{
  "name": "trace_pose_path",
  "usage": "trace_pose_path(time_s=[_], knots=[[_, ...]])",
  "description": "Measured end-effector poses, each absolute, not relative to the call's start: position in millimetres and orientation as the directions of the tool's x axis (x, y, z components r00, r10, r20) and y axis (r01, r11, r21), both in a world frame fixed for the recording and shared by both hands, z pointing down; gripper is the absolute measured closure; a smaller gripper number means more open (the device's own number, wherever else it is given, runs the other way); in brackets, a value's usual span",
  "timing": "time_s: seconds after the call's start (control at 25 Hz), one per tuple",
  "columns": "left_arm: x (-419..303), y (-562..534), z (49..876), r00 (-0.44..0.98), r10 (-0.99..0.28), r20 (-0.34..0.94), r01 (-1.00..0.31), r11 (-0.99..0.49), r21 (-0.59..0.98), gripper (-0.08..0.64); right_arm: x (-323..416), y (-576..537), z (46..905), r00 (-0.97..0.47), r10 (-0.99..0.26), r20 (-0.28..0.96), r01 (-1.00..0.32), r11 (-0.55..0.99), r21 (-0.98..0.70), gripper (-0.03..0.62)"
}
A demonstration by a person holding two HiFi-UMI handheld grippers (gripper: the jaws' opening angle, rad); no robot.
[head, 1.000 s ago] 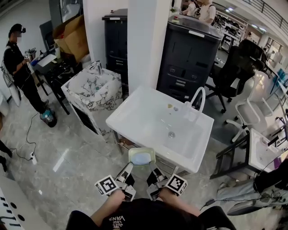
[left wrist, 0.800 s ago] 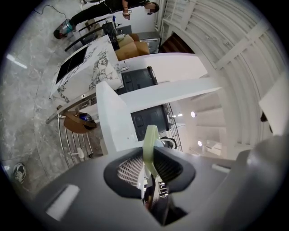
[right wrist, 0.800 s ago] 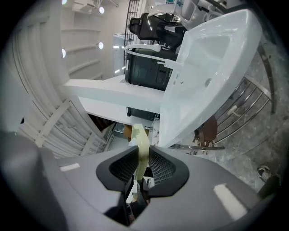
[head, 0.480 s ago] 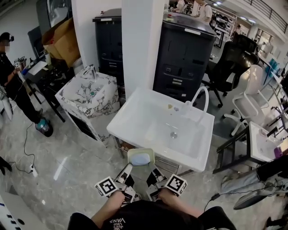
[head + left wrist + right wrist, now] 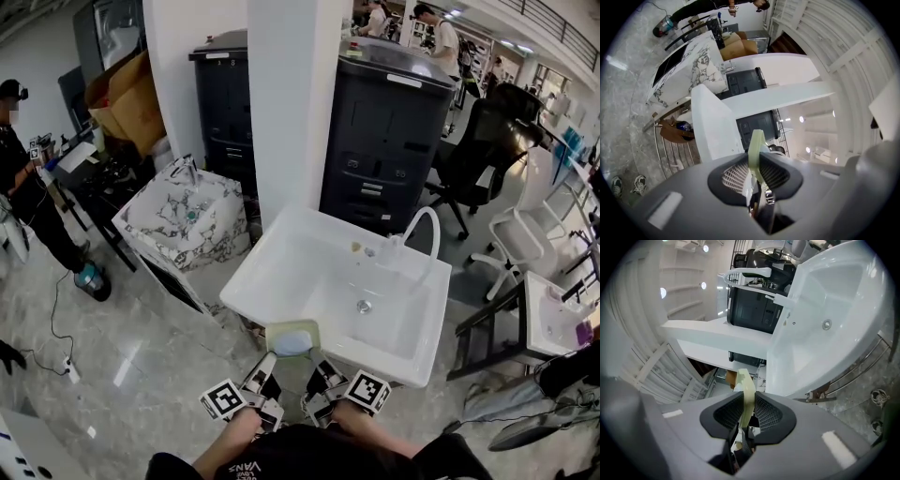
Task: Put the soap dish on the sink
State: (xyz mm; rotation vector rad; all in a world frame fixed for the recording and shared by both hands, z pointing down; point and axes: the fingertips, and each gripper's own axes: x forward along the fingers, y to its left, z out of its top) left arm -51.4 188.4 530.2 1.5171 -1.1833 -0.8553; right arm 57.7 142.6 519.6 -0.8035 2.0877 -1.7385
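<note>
A pale green soap dish [image 5: 292, 337] with a bluish inside is held level between both grippers, just at the near rim of the white sink [image 5: 251, 281]. My left gripper [image 5: 266, 367] is shut on the dish's left edge, my right gripper [image 5: 321, 369] on its right edge. In the left gripper view the dish's thin rim [image 5: 756, 149] stands pinched between the dark pads of the left gripper [image 5: 757, 172], with the sink [image 5: 712, 126] beyond. In the right gripper view the soap dish rim [image 5: 746, 391] sits in the right gripper [image 5: 746, 412], facing the sink basin [image 5: 825, 305].
The sink has a curved white faucet [image 5: 424, 228] at its far right and stands on a metal frame. A marble-patterned basin [image 5: 183, 211] stands to the left, a white pillar [image 5: 286, 103] and black cabinets [image 5: 394, 131] behind. Office chairs [image 5: 487, 150] are right, a person [image 5: 19, 169] far left.
Both grippers have carried the dish forward to the sink's near rim. The sink now lies closer, and the dish overlaps its front edge.
</note>
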Motion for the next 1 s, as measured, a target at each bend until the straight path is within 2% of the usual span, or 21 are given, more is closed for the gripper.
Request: trace_pose_path(time_s=[0.24, 0.72, 1.0], knots=[[-49.9, 142.8, 527.4, 0.264, -0.964, 0.037, -0.278, -0.040, 0.960, 0.436, 56.0, 94.5, 513.9, -0.811, -0.581, 0.064, -0.177, 0.140, -0.974, 0.520], [-41.0, 59.6, 530.6, 0.250, -0.968, 0.029, -0.292, -0.047, 0.955, 0.436, 64.8, 10.9, 519.7, -0.826, -0.558, 0.078, -0.187, 0.140, -0.972, 0.520], [-54.8, 24.1, 536.4, 0.286, -0.957, 0.051, -0.293, -0.037, 0.955, 0.436, 51.7, -21.3, 524.7, -0.805, -0.588, 0.075, -0.184, 0.128, -0.974, 0.520]])
